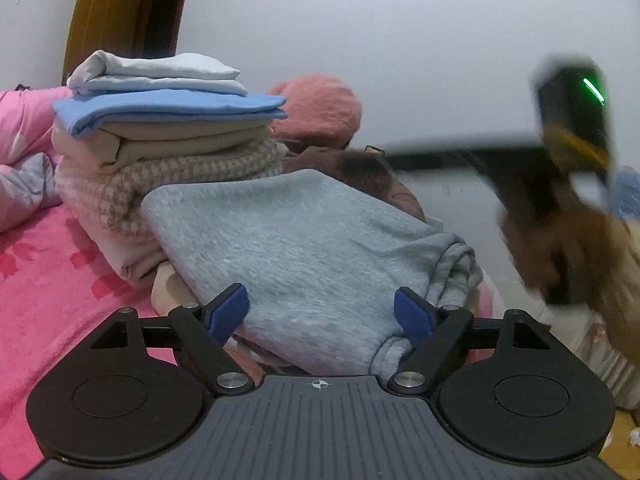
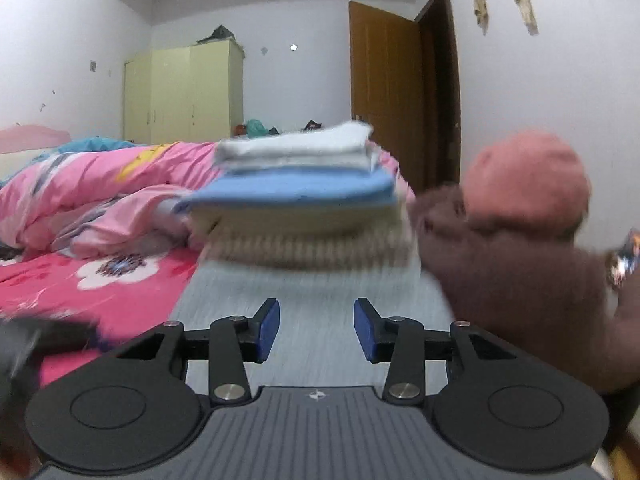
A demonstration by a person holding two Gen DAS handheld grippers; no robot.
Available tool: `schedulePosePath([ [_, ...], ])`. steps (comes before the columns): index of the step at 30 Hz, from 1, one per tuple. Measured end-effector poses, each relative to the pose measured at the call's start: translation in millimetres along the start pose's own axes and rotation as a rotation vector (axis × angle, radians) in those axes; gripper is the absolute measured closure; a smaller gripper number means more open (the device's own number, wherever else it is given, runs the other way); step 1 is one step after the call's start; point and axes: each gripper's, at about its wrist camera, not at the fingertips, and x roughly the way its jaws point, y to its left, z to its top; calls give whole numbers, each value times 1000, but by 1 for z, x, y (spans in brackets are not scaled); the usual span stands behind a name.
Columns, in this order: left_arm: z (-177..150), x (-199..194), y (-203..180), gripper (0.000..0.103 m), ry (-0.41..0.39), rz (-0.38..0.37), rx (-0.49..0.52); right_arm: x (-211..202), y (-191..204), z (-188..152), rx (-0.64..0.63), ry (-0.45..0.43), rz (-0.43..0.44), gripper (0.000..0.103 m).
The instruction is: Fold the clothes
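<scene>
Pink floral bedding covers the bed, the largest surface in both views, with a rumpled pink quilt heaped at its far left. A brown door stands in the far white wall, and a pale yellow wardrobe fills the far left corner in the right wrist view.

On the bed sits a stack of folded clothes: white on top, then blue, beige, and a houndstooth knit at the bottom. Touching the stack's near side lies a folded grey sweatshirt, resting on other pale garments, its rolled cuff at the near right. A brown fuzzy garment with a salmon-pink piece on top lies just right of the stack.

From the left wrist view, the left tongs are spread wide, blue pads on either side of the sweatshirt's near edge; whether they touch the cloth I cannot tell. The right tongs hang parted over the grey sweatshirt, gripping nothing; the right wrist view is blurred. The right device, held in a hand, appears blurred at the right of the left view.
</scene>
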Motion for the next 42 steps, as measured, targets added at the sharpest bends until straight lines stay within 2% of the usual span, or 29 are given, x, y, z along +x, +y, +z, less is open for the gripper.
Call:
schedulePosePath([
  [2,-1,0,-2,22,-1,1,2,35,-1,21,-53,55,-12,59],
  [5,-1,1,-2,22,2,-3,-6,106,-3,32,-57,216,32,59],
  [9,0,4,2,22,13,-4,-31,182,8,1,-86,447,38,59],
  [12,4,-1,9,22,11,-45,-46,166,8,16,-85,394,20,60],
  [15,13,-14,17,22,-10,-88,-54,116,-2,33,-52,269,-9,59],
  [17,22,-26,25,22,-62,-126,-66,85,-11,39,-30,214,-9,59],
  [20,41,-26,36,16,-112,-132,-76,59,-23,36,16,196,2,59],
  [23,59,13,37,8,-6,-27,-50,77,-38,15,51,277,-60,59],
  [25,57,45,41,9,111,23,-52,93,-48,-7,111,344,-84,59],
  [27,48,58,48,8,161,46,-91,86,-57,-17,165,336,-82,60],
  [31,43,32,52,8,121,36,-131,28,-60,-2,227,216,-101,59],
  [34,44,6,42,8,54,44,-88,-27,-46,-1,243,101,-61,59],
  [36,44,-5,29,5,41,29,-43,-54,-27,-11,237,53,-25,59],
  [38,38,-5,10,4,74,16,13,-68,-7,-28,204,40,-18,57],
  [40,29,-1,-5,4,124,32,73,-63,10,-51,172,102,-41,50],
  [42,26,1,-13,4,155,61,70,-62,25,-63,147,128,-97,50],
])
